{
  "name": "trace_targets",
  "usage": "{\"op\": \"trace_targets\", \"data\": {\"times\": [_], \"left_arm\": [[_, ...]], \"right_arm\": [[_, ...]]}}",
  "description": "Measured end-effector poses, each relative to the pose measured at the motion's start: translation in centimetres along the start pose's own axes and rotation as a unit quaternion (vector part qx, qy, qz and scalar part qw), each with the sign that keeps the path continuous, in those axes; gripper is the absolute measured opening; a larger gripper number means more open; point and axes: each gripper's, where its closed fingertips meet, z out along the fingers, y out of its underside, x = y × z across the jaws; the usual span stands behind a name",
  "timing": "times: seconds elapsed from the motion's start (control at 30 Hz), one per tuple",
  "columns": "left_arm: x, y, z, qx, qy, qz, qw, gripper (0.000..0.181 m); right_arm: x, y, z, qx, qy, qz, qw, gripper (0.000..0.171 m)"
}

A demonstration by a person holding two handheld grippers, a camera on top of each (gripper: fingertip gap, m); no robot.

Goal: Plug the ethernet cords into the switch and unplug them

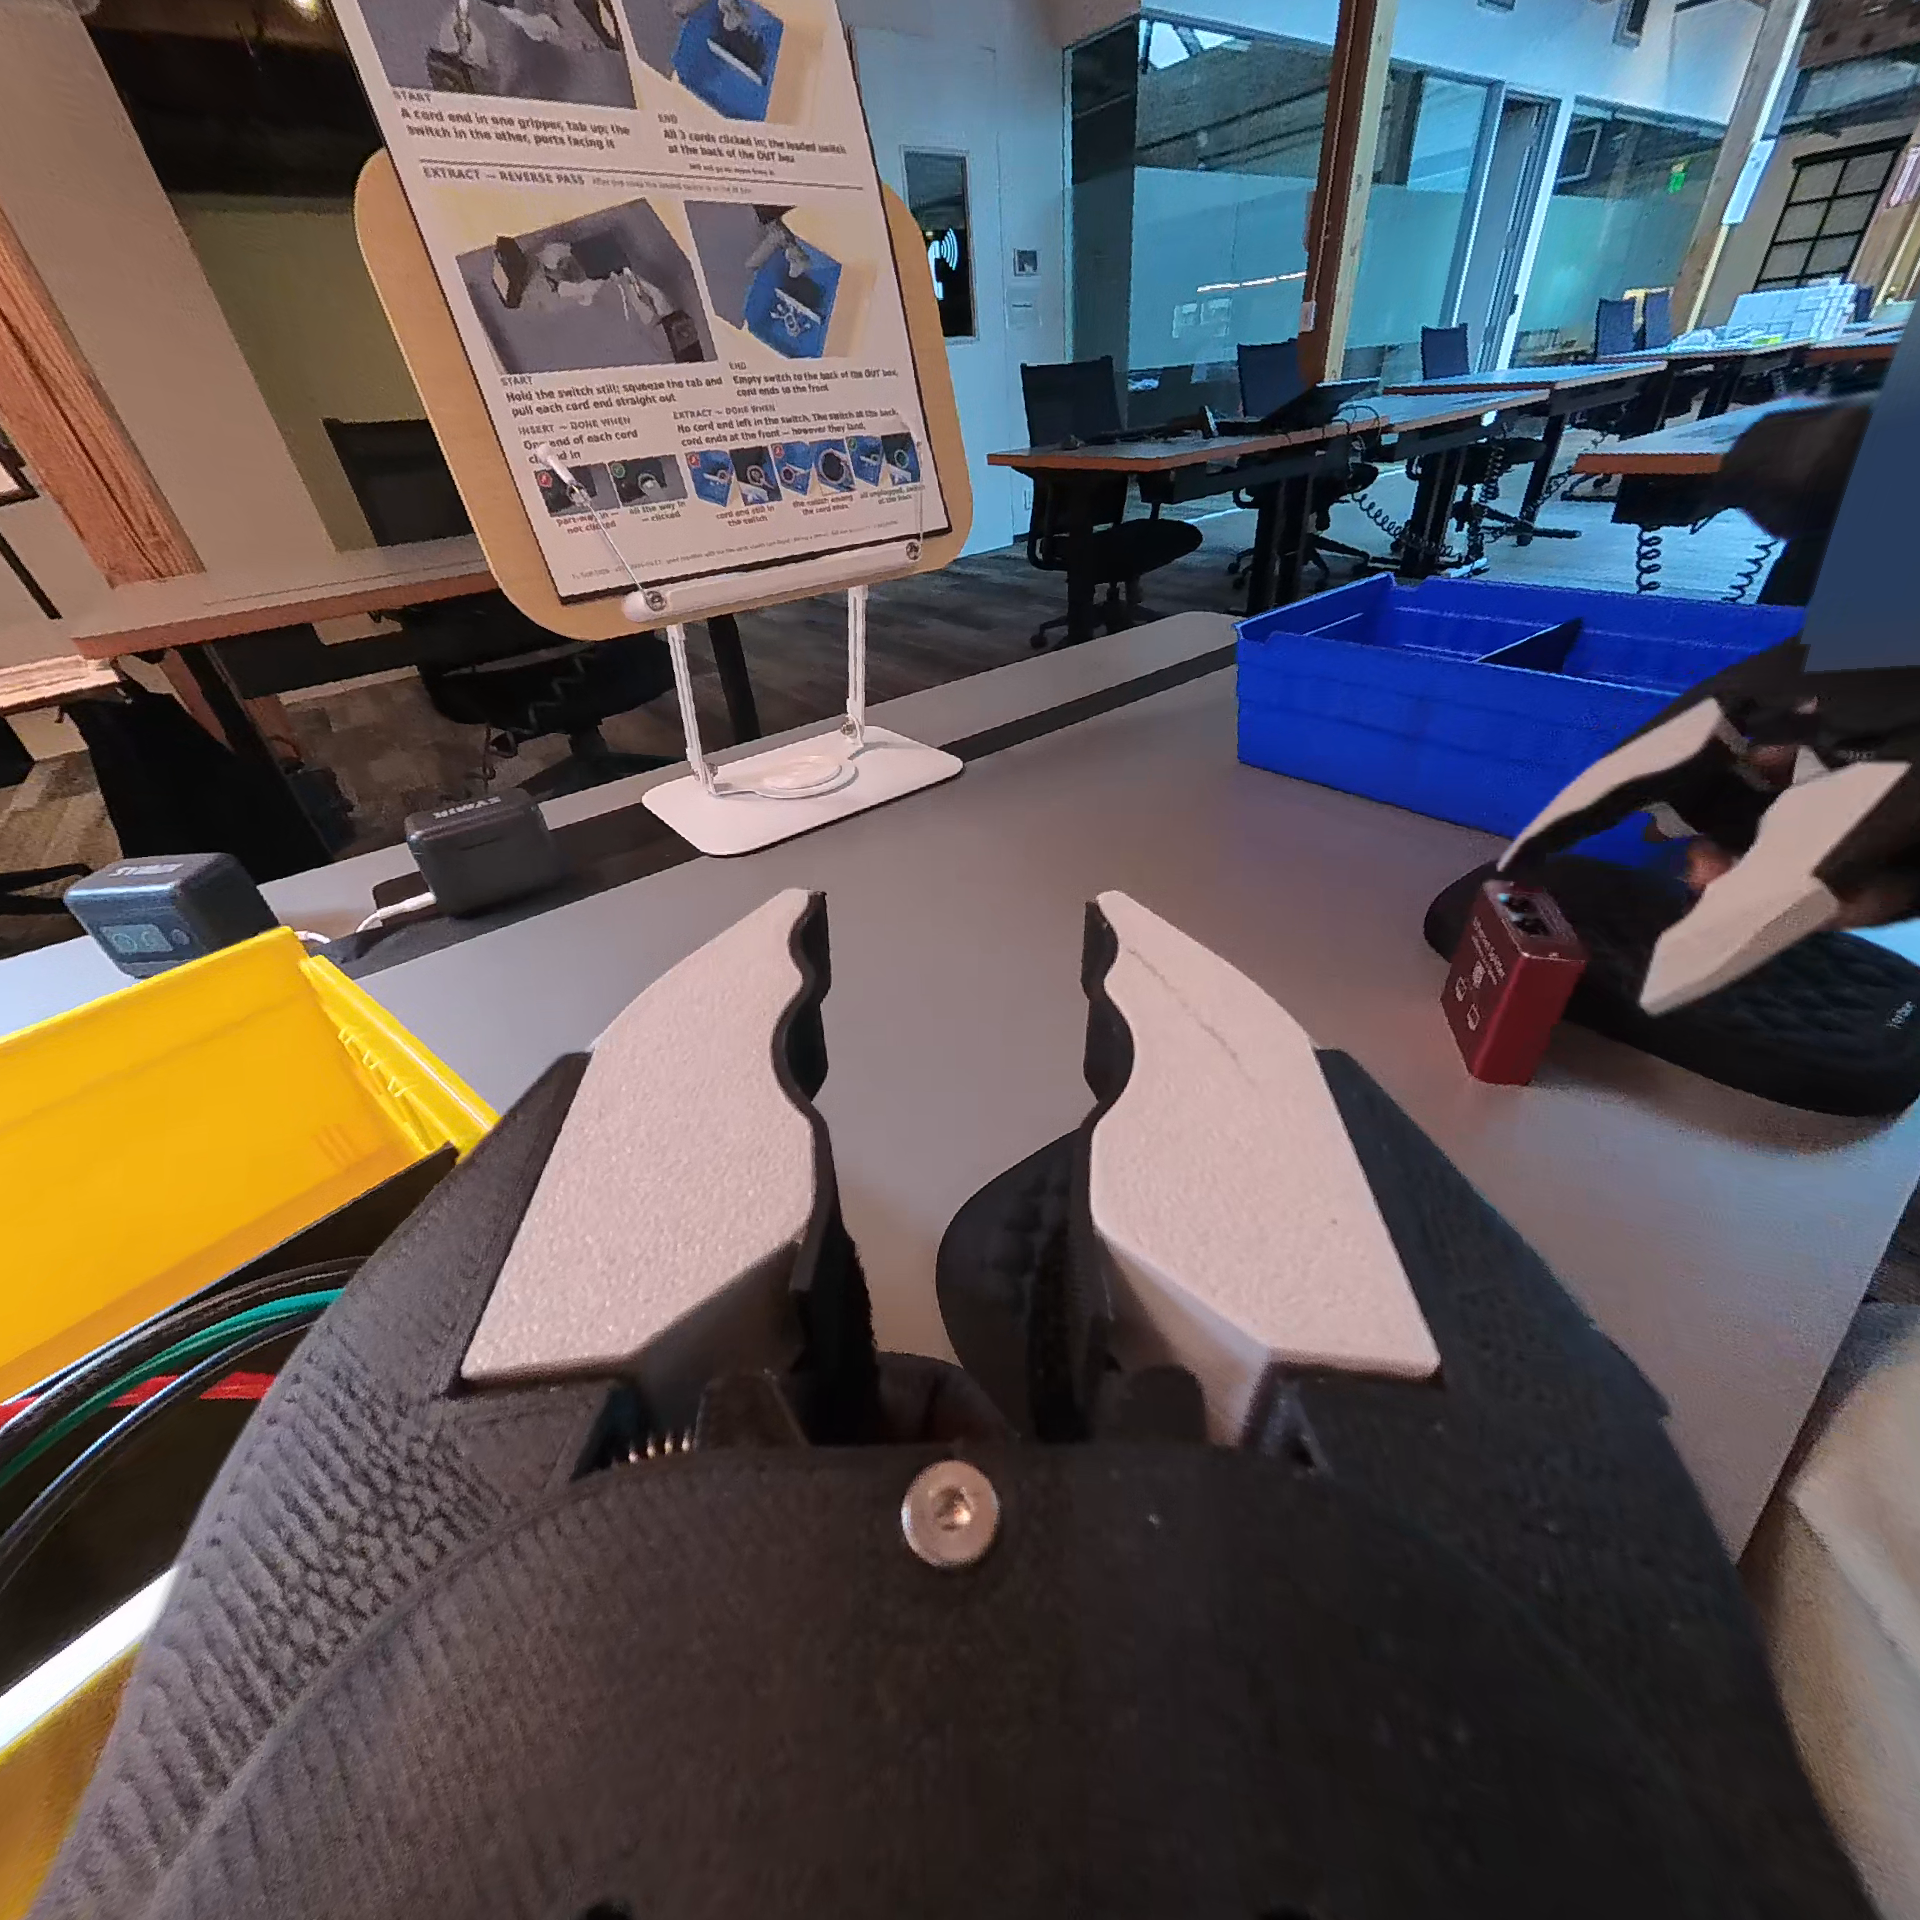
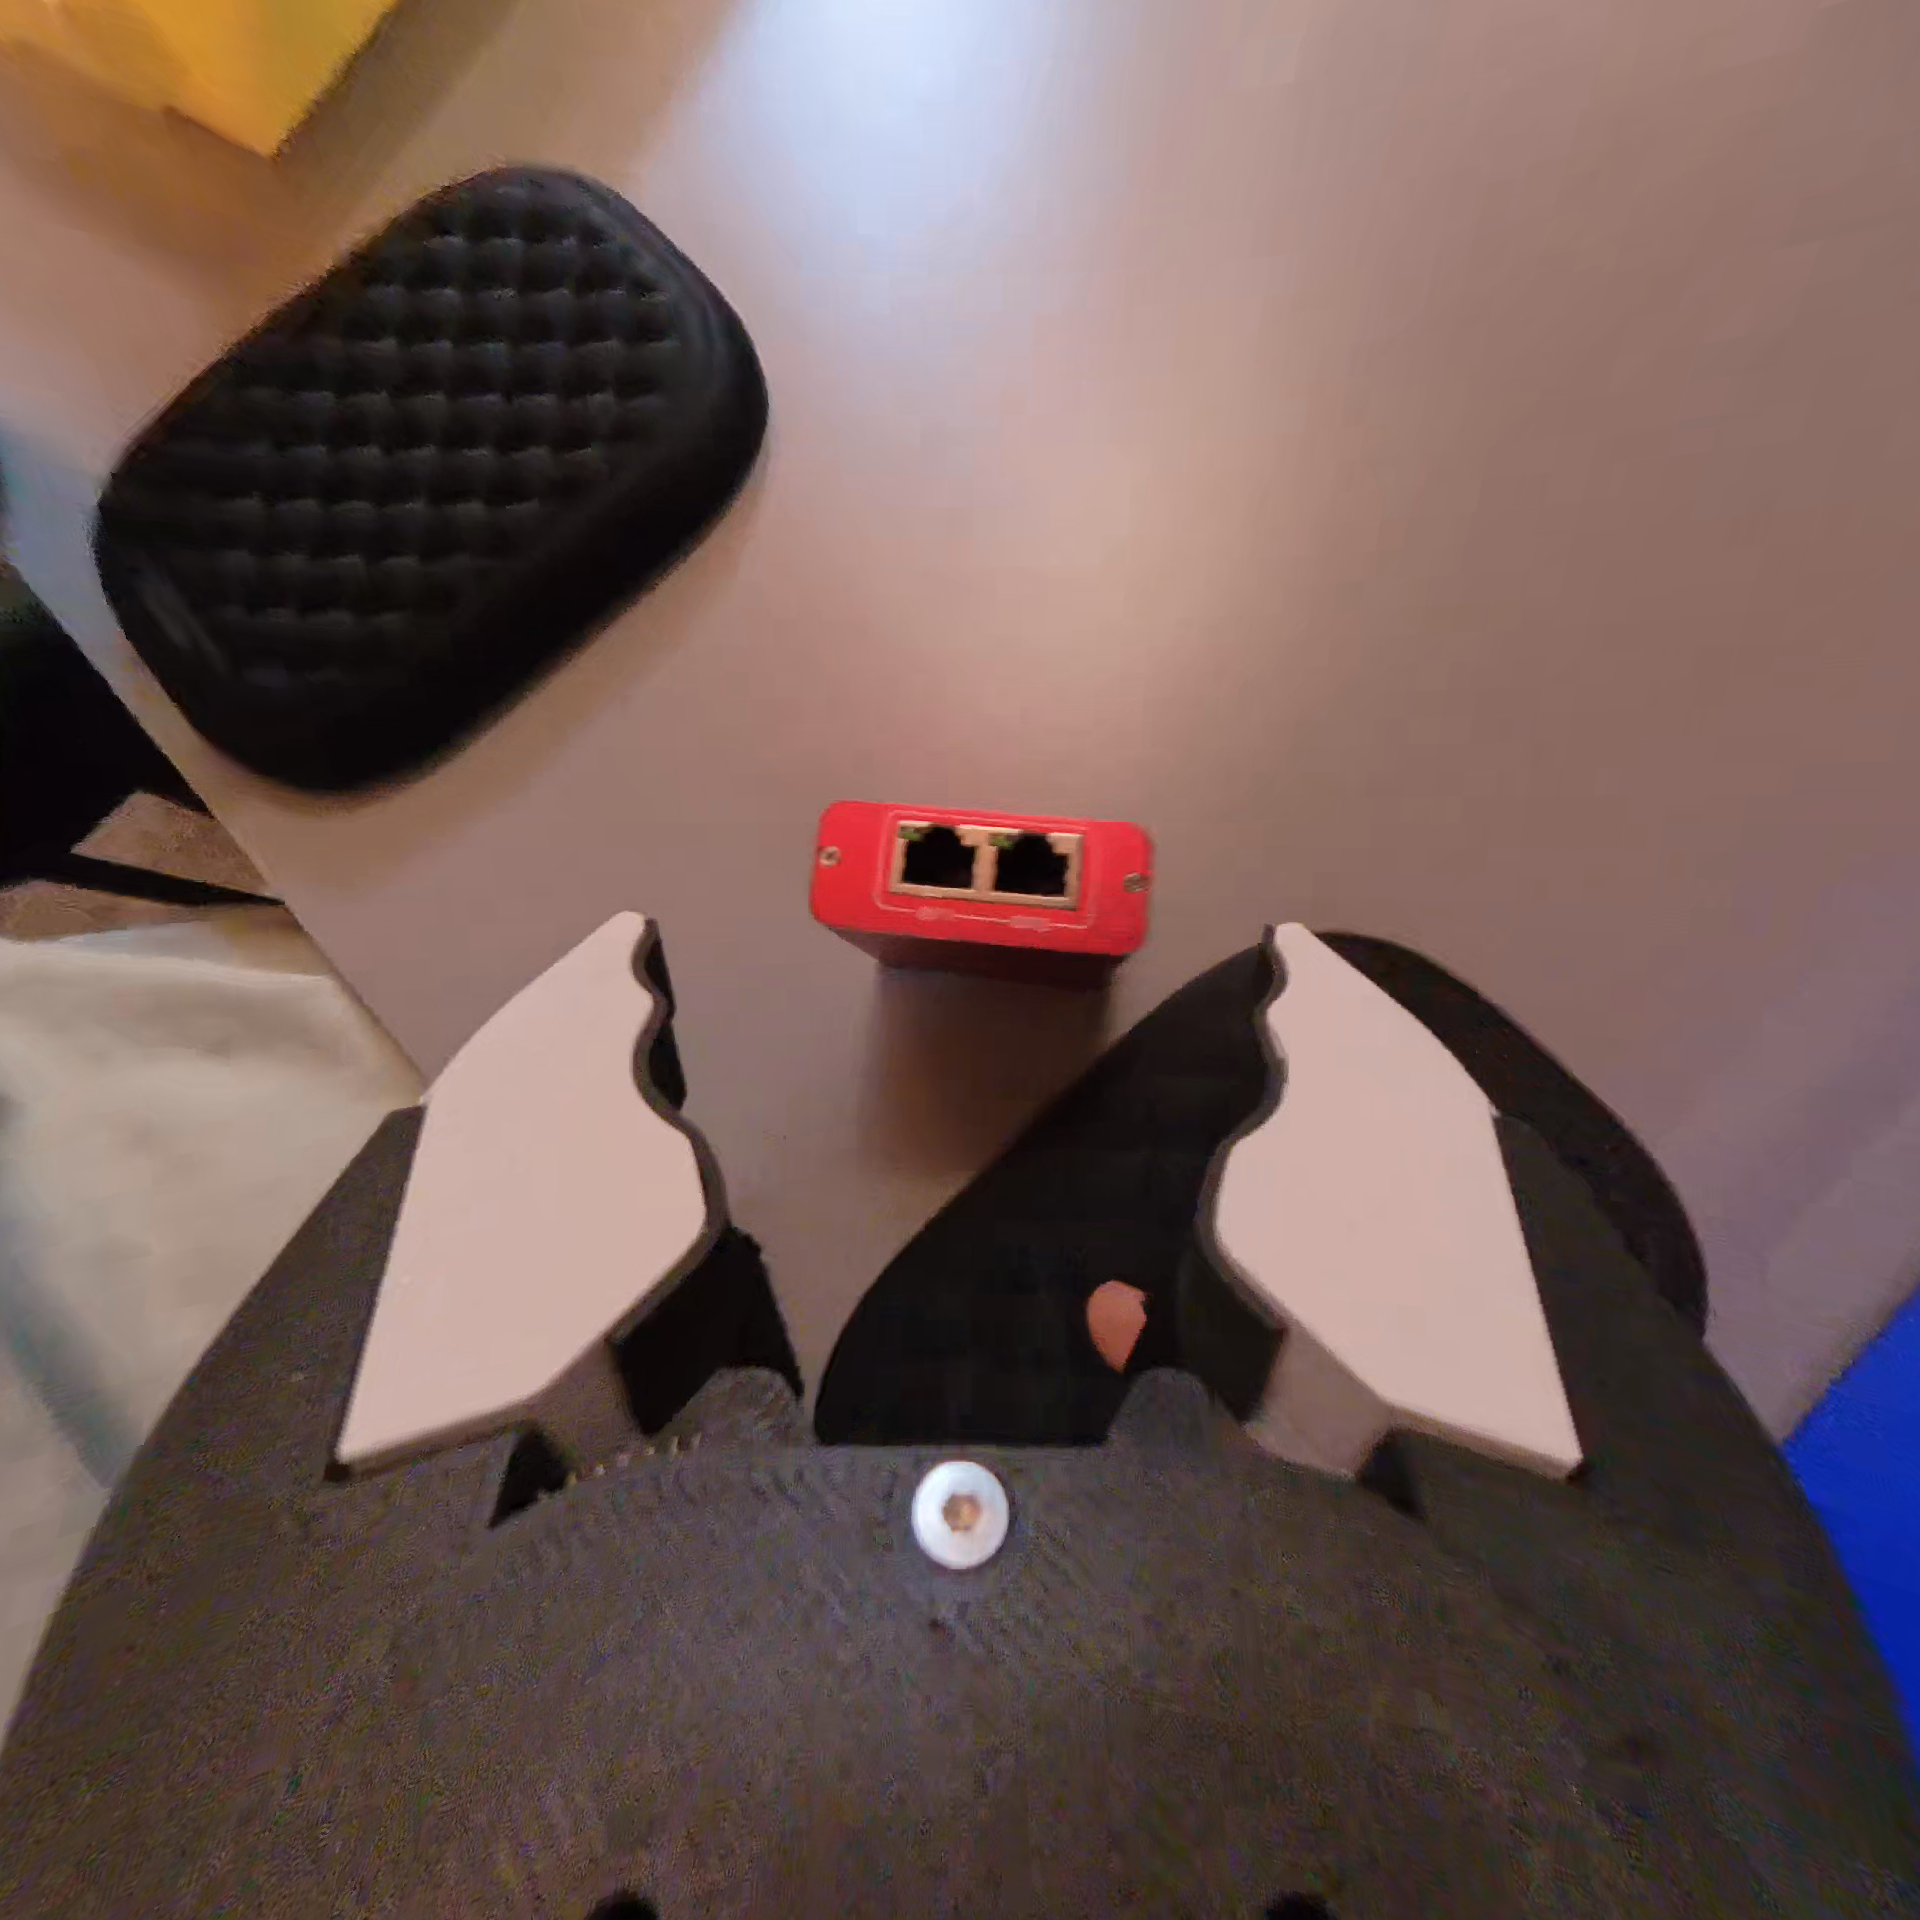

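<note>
Spread wide and empty, right gripper (image 2: 961, 935) poised straight above red switch (image 2: 980, 879), standing on end on grey table (image 2: 1351, 468), both ports up and bare, likely stood so for a grab across the body; black padded rest (image 2: 426, 473) off to its left

Left gripper (image 1: 954, 914) likewise parted, holding nothing, low over the table; cords (image 1: 156, 1371) bundled beside yellow bin (image 1: 187, 1122) at its left, probably waiting
</note>
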Motion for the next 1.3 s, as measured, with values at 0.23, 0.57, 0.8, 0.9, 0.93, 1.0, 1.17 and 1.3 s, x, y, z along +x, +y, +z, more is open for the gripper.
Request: {"op": "trace_targets", "data": {"times": [0.23,0.57,0.8,0.9,0.93,1.0,1.17,1.3], "left_arm": [[0.0,-0.1,-0.2,-0.001,-0.006,0.014,1.000,0.047],[-0.7,0.0,-0.6,0.004,-0.017,0.014,1.000,0.046],[-0.9,0.0,-0.9,0.000,-0.023,0.019,1.000,0.046],[-0.9,0.1,-0.9,-0.001,-0.024,0.022,0.999,0.046],[-0.9,0.1,-1.0,-0.001,-0.025,0.023,0.999,0.046],[-0.9,0.0,-1.0,-0.002,-0.026,0.025,0.999,0.046],[-1.7,0.3,-1.7,-0.015,-0.044,0.031,0.998,0.046],[-4.3,1.0,-3.8,-0.050,-0.108,0.036,0.992,0.046]], "right_arm": [[0.8,1.1,2.4,-0.087,0.068,-0.050,0.993,0.083],[0.8,2.3,1.4,-0.060,-0.142,-0.337,0.929,0.071],[1.2,2.6,1.2,-0.093,-0.184,-0.365,0.908,0.072],[0.9,2.5,1.2,-0.087,-0.204,-0.380,0.898,0.072],[0.9,2.5,1.2,-0.086,-0.207,-0.382,0.896,0.072],[1.1,2.5,1.1,-0.085,-0.209,-0.377,0.898,0.072],[1.4,0.8,0.2,-0.015,-0.166,-0.332,0.928,0.111],[2.4,-2.5,-2.3,0.163,-0.060,-0.298,0.939,0.131]]}}
